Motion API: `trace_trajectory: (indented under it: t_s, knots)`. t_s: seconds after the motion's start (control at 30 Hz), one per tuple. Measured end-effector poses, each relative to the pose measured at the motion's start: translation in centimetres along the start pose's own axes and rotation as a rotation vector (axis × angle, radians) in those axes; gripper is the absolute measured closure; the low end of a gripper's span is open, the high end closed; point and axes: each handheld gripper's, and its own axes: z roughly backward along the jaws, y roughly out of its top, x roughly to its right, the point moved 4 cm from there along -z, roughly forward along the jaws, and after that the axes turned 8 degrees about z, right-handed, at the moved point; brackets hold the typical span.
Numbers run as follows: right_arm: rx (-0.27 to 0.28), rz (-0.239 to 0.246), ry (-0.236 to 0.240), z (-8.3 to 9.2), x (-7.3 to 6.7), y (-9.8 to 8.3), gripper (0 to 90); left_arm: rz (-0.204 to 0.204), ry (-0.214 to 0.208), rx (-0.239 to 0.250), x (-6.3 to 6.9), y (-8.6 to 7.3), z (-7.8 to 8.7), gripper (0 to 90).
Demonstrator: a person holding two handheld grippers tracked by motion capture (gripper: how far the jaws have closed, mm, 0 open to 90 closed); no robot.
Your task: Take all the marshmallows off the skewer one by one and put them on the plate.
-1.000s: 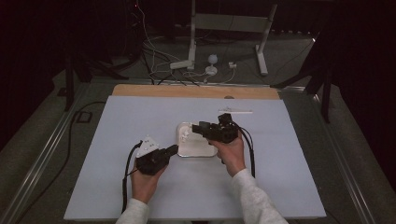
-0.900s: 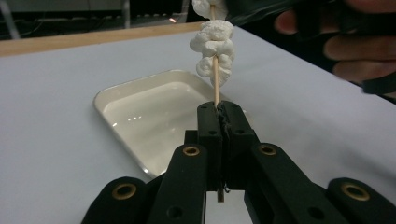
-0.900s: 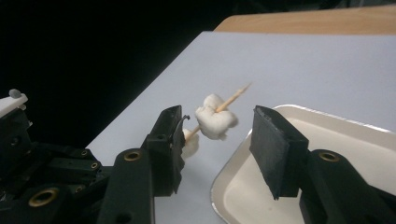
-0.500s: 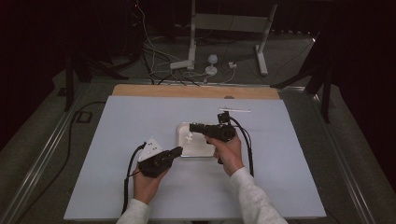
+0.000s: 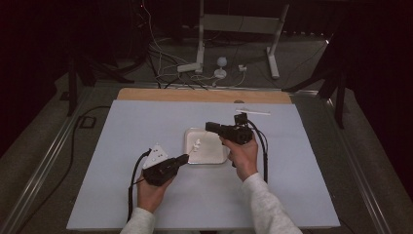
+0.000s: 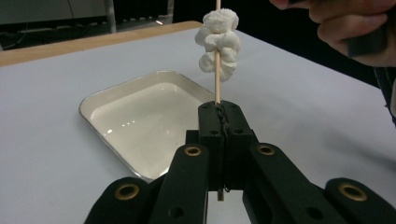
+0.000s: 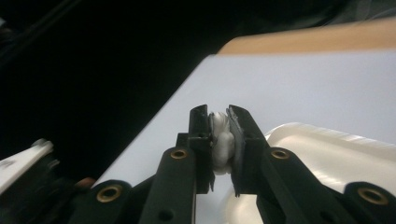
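My left gripper [image 6: 219,109] is shut on a thin wooden skewer [image 6: 217,84] that stands upright with soft white marshmallow pieces [image 6: 218,44] threaded near its top. In the high view the left gripper [image 5: 184,158] sits at the near left corner of a white tray [image 5: 216,158], with the skewered pieces [image 5: 196,145] over the tray. My right gripper [image 7: 219,114] has just been closing, and its pads now press on a white marshmallow piece [image 7: 222,142]. It hovers over the tray's far edge [image 5: 209,127]. The tray's rim [image 7: 327,133] lies just beyond its jaws.
The tray rests mid-table on a pale sheet [image 5: 122,131]. A wooden strip [image 5: 195,94] runs along the far edge, with a thin white stick [image 5: 254,111] near it. Cables and stand legs [image 5: 199,63] lie on the floor beyond. The right hand [image 6: 348,25] is close above the skewer.
The right gripper has shifted a little over the tray's far side. The left hand and its skewer have stayed in place.
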Motion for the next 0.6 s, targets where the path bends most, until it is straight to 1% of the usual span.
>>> trace_trajectory:
  t_s: [0.03,0.07,0.1,0.13,0.17,0.2,0.23,0.27,0.3,0.4,0.43,0.47,0.53,0.6]
  knots:
    - [0.059,-0.025,-0.007,1.4,0.8,1.1,81.7,0.031,-0.005,0.007,-0.4,-0.2,0.1,90.0]
    - [0.059,-0.025,-0.007,1.4,0.8,1.1,81.7,0.060,-0.009,0.016,-0.7,-0.3,0.2,90.0]
    - [0.035,0.032,-0.028,2.2,0.9,1.7,81.4,0.077,-0.008,0.027,-1.0,-0.2,0.3,90.0]
    - [0.024,0.058,-0.037,2.4,0.8,1.8,81.2,0.086,-0.009,0.039,-1.1,0.0,0.4,90.0]
    - [0.017,0.074,-0.036,2.4,0.7,1.8,81.1,0.091,-0.008,0.047,-1.1,0.2,0.5,90.0]
    - [0.017,0.074,-0.036,2.4,0.7,1.8,81.1,0.094,-0.006,0.052,-1.0,0.3,0.5,90.0]
    - [0.009,0.088,-0.034,2.3,0.6,1.7,80.9,0.097,-0.003,0.051,-1.0,0.3,0.5,90.0]
    - [-0.012,0.099,-0.039,1.9,0.6,1.4,80.6,0.102,-0.001,0.051,-1.0,0.3,0.5,89.9]
    - [-0.021,0.098,-0.041,1.6,0.7,1.1,80.6,0.107,0.003,0.052,-1.0,0.3,0.5,89.9]
    - [-0.062,0.123,-0.065,0.7,0.9,0.2,79.9,0.114,0.005,0.052,-1.1,0.3,0.5,89.7]
    - [-0.084,0.136,-0.079,0.3,1.0,-0.2,79.7,0.118,0.005,0.053,-1.2,0.3,0.4,89.7]
    - [-0.084,0.136,-0.079,0.3,1.0,-0.2,79.7,0.120,0.005,0.051,-1.2,0.2,0.4,89.7]
    - [-0.120,0.142,-0.099,-0.7,1.5,-1.0,79.3,0.125,0.004,0.053,-1.3,0.2,0.4,89.6]
    - [-0.129,0.139,-0.105,-1.0,1.7,-1.3,79.3,0.127,0.003,0.053,-1.3,0.2,0.4,89.6]
